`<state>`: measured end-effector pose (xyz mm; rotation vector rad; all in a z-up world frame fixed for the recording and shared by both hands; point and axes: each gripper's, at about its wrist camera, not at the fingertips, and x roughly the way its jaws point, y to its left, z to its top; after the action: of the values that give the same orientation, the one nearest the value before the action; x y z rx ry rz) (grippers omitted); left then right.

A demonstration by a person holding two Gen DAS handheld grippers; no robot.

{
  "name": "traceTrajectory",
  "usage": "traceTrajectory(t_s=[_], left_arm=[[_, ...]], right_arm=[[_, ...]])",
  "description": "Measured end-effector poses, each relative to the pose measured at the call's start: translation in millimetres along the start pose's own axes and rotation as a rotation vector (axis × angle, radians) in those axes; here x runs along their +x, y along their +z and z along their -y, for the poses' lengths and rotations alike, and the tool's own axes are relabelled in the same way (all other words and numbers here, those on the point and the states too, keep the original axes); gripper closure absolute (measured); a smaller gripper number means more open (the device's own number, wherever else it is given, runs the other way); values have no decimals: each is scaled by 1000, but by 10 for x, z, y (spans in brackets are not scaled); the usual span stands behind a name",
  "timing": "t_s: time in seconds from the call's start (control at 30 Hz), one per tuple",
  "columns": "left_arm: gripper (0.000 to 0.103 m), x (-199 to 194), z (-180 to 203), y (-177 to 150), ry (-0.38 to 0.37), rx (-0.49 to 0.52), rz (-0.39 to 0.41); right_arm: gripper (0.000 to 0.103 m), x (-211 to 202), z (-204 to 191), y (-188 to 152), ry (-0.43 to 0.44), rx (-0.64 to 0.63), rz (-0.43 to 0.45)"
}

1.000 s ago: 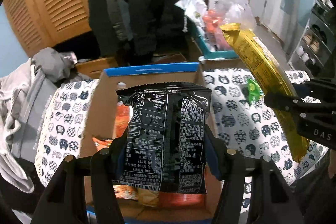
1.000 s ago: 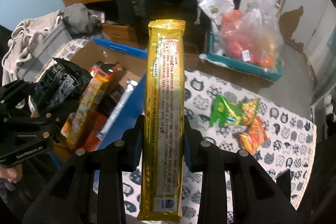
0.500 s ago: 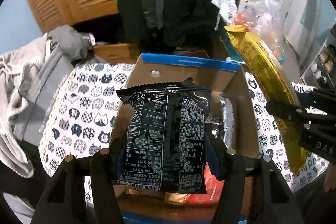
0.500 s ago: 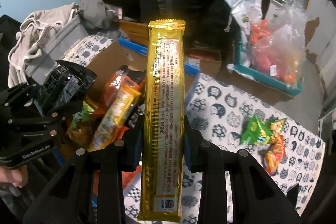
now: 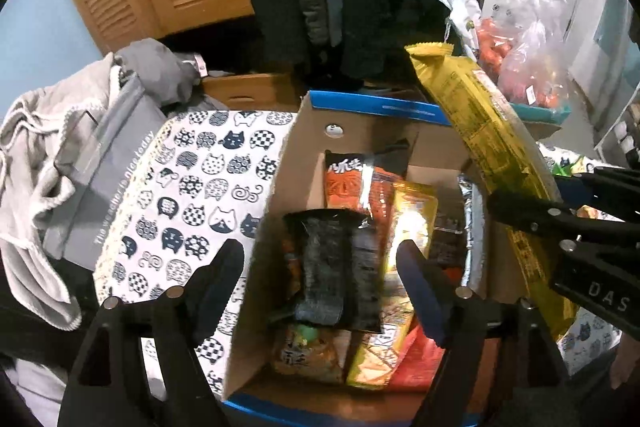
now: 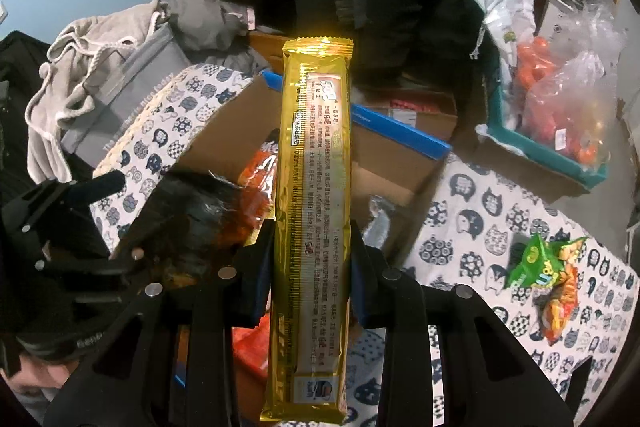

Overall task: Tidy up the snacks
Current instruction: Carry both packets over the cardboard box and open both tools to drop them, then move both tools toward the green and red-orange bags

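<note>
The left tongs (image 5: 320, 267) stand wide, their jaws just having been opening, and the black packet (image 5: 336, 267) sits free between them, blurred, dropping or already lying on the pile inside the cardboard box (image 5: 276, 187). Neither pad touches it as far as the smear lets me judge. Below it lie orange and red packets, with a silver one along the box's right wall.

Now the gold packet (image 6: 314, 211): the right tongs (image 6: 312, 279) are narrow and clamped on it across its lower half, long axis running from 6 to 12 o'clock, top end well above the pads. In the right wrist view the box opening lies at 10 to 11 o'clock from the tongs, close by, partly hidden behind the packet. This is the hand nearer to finishing, I'd say: the packet must tip lengthwise to fit the box.

The left wrist view shows what the other cannot: the gold packet (image 5: 496, 163) leans over the box's right wall at 2 o'clock, right tongs (image 5: 560, 227) beside it. Only the right wrist view shows the green and orange snack bags (image 6: 544, 275) left on the cat-print bench (image 6: 472, 227) at 3 o'clock.
</note>
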<state>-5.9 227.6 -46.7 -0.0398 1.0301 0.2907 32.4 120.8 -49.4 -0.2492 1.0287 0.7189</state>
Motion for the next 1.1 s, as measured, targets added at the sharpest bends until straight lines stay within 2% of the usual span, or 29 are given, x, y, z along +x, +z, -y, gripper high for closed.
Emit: traceTrajectory(t_s=[0.3,0.47,0.57,0.7,0.97,1.1], left_arm=[[23,-30,-46,41,0,-7,18],[23,-17,-8,35,-18,-6,16],[23,-18,38,43,-31,-3,13],[23,-76,152,58,-46,18,30],[22,-141,426,72,-71,78,45],[22,-152,576,80,-79,106,42]], right_arm=[[71,216,17,-22,68,36,-49],[69,188,19,-27,79,31,-38],[62,153,59,-51,61,27,-31],[46,75,197,-111,36,45,-27],[41,-147,572,-240,-15,104,-6],[34,-277,729,-312,-56,112,13]])
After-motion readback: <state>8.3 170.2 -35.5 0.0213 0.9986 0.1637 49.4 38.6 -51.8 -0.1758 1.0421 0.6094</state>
